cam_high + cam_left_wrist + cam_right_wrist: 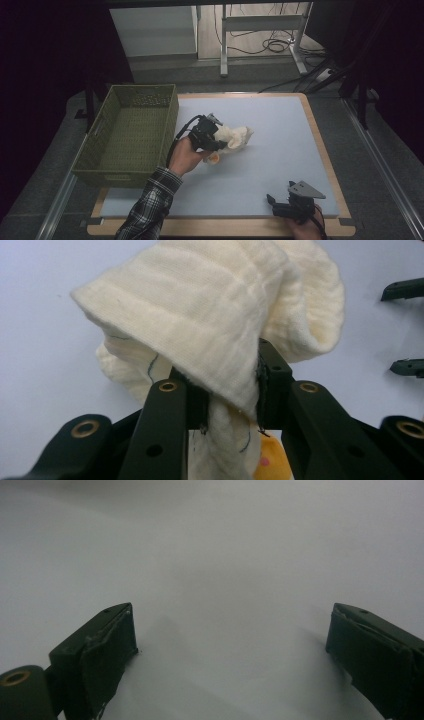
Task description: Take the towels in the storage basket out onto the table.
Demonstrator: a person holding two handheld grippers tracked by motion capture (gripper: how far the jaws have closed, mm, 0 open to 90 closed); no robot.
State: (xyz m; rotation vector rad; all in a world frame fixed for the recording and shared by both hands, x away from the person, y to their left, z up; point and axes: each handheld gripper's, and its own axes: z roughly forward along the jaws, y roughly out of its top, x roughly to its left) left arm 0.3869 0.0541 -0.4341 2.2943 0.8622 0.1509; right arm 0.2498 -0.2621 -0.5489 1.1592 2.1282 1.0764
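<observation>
A cream knitted sock [236, 136] hangs bunched above the middle of the pale blue mat [285, 145]. My left gripper [221, 143] is shut on it. In the left gripper view the sock [215, 315] is pinched between the two black jaws of that gripper [227, 392], folding over them. A yellow-orange patch [272, 462] shows below the cloth. My right gripper [281, 193] rests low at the mat's front right corner. It [232, 640] stands open with nothing between its jaws, over bare mat.
An olive green perforated basket [170, 117] stands at the left edge of the mat, close beside the left hand. The wooden table edge [327, 150] frames the mat. Beyond the table are desk legs and cables on the floor [272, 45].
</observation>
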